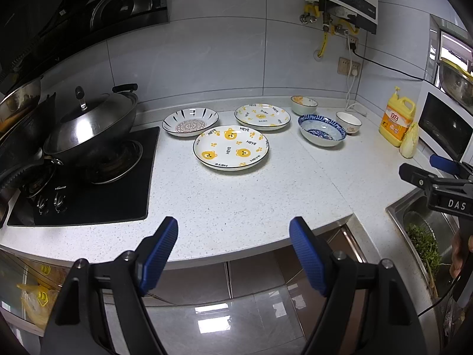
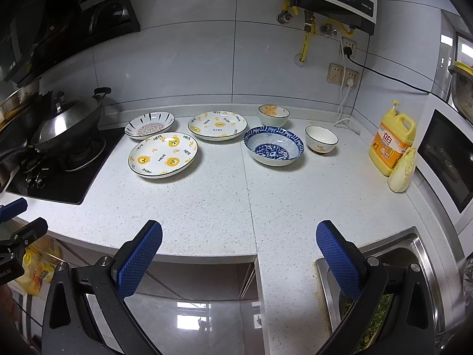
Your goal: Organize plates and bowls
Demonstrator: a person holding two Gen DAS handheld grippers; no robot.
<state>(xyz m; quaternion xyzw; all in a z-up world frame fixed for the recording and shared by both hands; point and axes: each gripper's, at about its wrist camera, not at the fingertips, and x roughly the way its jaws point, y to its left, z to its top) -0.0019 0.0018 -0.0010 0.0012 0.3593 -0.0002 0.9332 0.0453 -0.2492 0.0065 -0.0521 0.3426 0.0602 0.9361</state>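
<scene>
Three plates (image 2: 163, 154) and three bowls (image 2: 273, 145) lie apart on the table (image 2: 207, 207) beside a wok (image 2: 68, 124); left gripper (image 1: 233, 254) and right gripper (image 2: 239, 257) gape wide, empty.

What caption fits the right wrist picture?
Open right gripper faces three plates and three bowls on the counter.

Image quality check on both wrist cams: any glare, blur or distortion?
Left wrist view: strong fisheye bending of the counter edge, dark vignette corners, glare on the wok lid, plates sharp. Right wrist view: same bending, window reflection on the glossy floor, no motion blur.
</scene>
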